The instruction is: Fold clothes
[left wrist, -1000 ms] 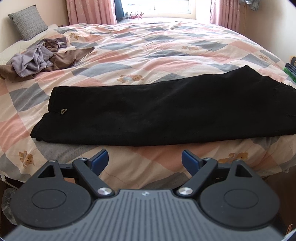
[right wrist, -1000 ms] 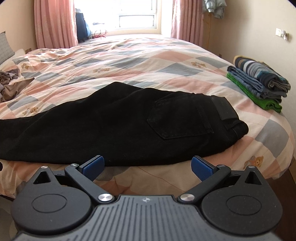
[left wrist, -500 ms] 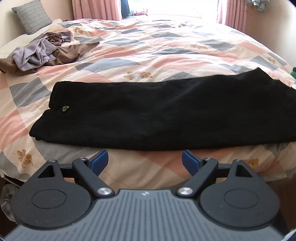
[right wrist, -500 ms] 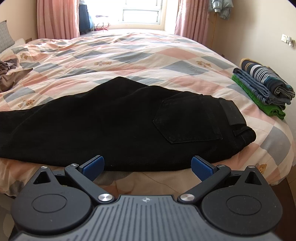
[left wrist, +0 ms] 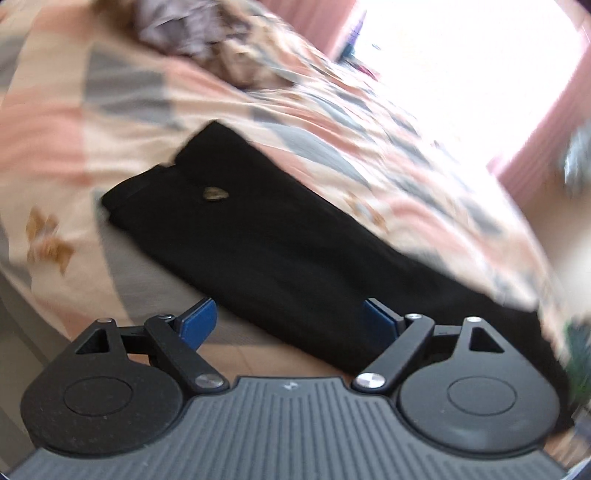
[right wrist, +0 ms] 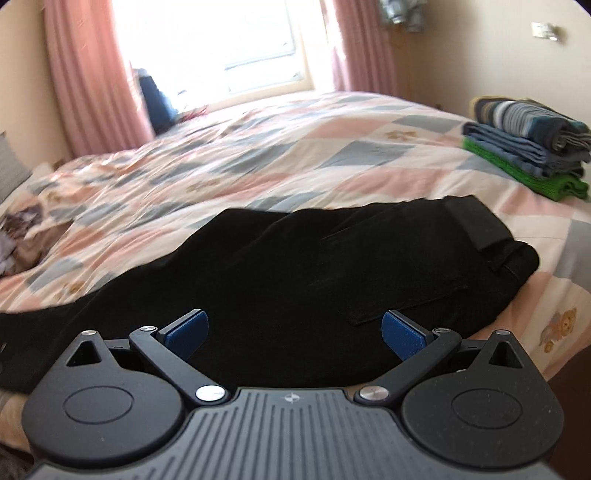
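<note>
Trousers: black trousers (right wrist: pixel 295 273) lie flat along the near edge of the bed (right wrist: pixel 332 155), laid out left to right; the waistband end with a back pocket is at the right, the leg ends (left wrist: pixel 147 192) at the left.
Left tool: the left tool (left wrist: pixel 284 321) hangs low over the leg part of the trousers, its blue pads (left wrist: pixel 197 323) spread wide apart with nothing between them; the left-wrist view is tilted and blurred.
Right tool: the right tool (right wrist: pixel 293 330) sits just above the seat part of the trousers, near the pocket; its blue pads (right wrist: pixel 400 332) are also wide apart and grip nothing. Whether either tool touches the cloth cannot be told.
Label: a small pale tag (left wrist: pixel 216 194) shows on the black cloth near the leg ends.
Bed cover: a checked quilt (right wrist: pixel 258 166) in pink, grey and cream with small bear prints.
Folded pile: a stack of folded clothes (right wrist: pixel 528 144), striped on top and green at the bottom, rests on the far right of the bed, well apart from the trousers.
Loose clothes: a rumpled heap (left wrist: pixel 184 33) lies at the far left of the bed.
Window: bright, with pink curtains (right wrist: pixel 96 81) on both sides, beyond the far end of the bed.
</note>
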